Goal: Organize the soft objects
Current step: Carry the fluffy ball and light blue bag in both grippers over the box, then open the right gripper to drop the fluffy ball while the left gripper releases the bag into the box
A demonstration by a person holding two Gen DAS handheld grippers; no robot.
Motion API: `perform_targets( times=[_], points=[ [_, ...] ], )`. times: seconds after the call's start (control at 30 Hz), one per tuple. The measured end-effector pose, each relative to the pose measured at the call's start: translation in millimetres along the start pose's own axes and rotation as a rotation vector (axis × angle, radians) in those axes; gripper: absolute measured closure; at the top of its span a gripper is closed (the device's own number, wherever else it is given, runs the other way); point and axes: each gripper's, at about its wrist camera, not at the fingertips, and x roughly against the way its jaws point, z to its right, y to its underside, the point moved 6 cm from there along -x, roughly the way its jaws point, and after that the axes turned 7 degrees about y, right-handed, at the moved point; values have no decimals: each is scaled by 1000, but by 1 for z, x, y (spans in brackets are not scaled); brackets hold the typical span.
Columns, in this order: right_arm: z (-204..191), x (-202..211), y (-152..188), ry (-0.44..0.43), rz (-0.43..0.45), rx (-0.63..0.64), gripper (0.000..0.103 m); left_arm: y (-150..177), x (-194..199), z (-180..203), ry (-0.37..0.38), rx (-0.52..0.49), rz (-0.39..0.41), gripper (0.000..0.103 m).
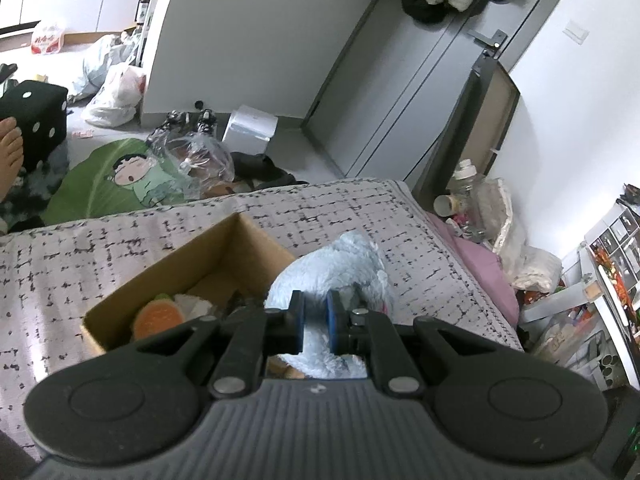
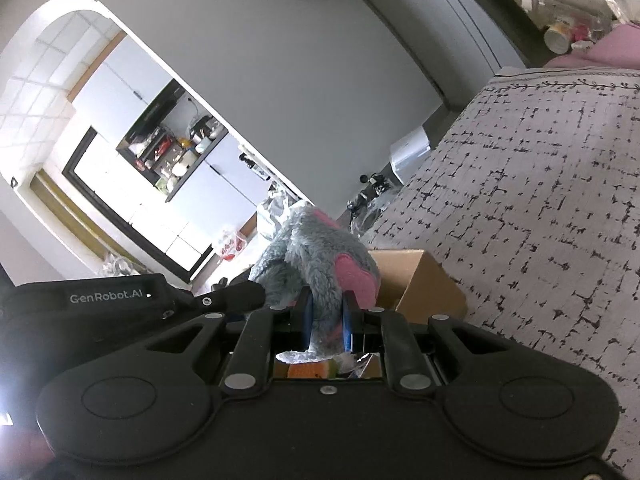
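Note:
A grey plush toy with pink patches is held by both grippers above a cardboard box on the bed. My left gripper is shut on the plush's pale grey fur. My right gripper is shut on the same plush near a pink patch. The box also shows in the right wrist view. Inside the box lies an orange, burger-like soft toy with other soft items partly hidden. The left gripper's body shows in the right wrist view.
The bed cover is grey with black dashes. A pink pillow lies at its right edge. On the floor are a green cartoon cushion, plastic bags, a black dice stool and a bare foot.

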Motion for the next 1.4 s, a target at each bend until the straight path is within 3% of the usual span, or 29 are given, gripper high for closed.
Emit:
perform_targets(
  times=[0.33,0.57,0.83,1.0,1.07,1.13,1.4],
  points=[
    [-10,-13,15,19,-28,38,88,1,-5,-37,19,73,-34,93],
    [-12,-28,20,56,-40,52,87,-5,-16,-56,38,112,-58,103],
    [-20,-45,20,72,-54,52,84,-16,-28,-71,37,132,-76,103],
    [-24,-52,16,49,-48,48,81,-33,-26,-79,22,124,-66,103],
    [-23,-54,14,53,-54,36,75,-37,-25,-85,-15,136,-70,100],
    [-21,-52,10,59,-48,22,74,-40,-24,-89,-43,137,-80,100],
    [-11,-28,6,111,-33,-5,74,-28,-9,-90,-80,120,-132,98]
  ],
)
